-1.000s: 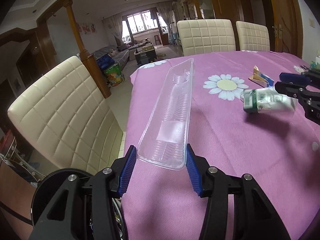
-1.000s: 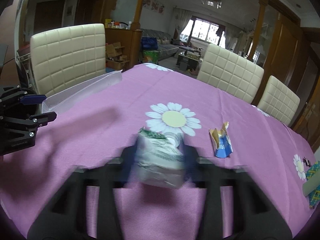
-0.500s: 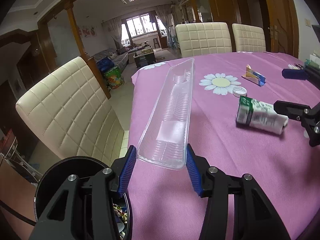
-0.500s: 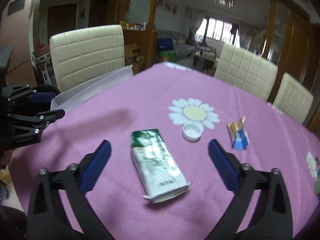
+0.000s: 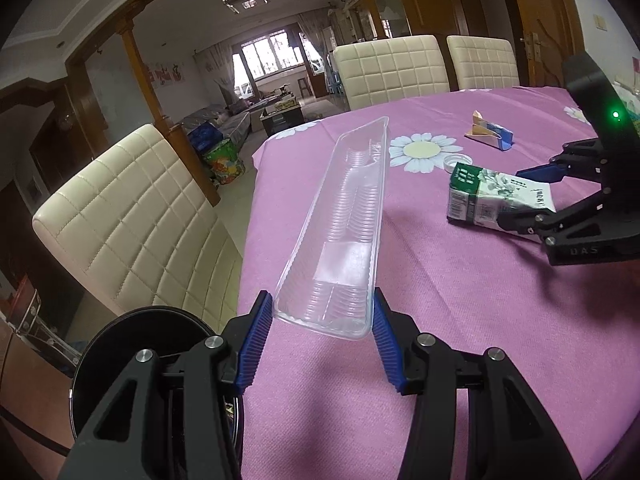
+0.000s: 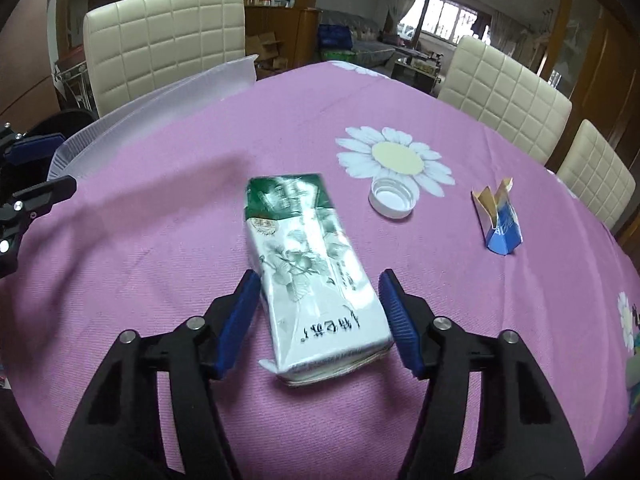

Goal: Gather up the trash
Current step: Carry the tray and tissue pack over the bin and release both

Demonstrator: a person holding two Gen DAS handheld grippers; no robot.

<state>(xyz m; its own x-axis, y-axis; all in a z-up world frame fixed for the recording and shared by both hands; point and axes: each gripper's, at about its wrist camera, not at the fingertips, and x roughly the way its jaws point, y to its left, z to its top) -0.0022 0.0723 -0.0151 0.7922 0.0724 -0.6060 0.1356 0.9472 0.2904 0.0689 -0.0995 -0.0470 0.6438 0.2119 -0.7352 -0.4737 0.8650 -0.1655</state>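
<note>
Right gripper straddles tissue pack, jaws just closing, narrow gap on one side. Pack's long axis runs along its fingers. Left gripper holds clear tray.

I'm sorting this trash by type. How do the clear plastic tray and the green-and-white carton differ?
The clear plastic tray is see-through, long and narrow; the green-and-white carton is opaque, printed and stubbier. The tray is lifted at a slant, clamped in the left gripper; the carton lies flat on the pink tablecloth, between the right gripper fingers, which have just been closing around it. Both look like empty packaging.
</note>
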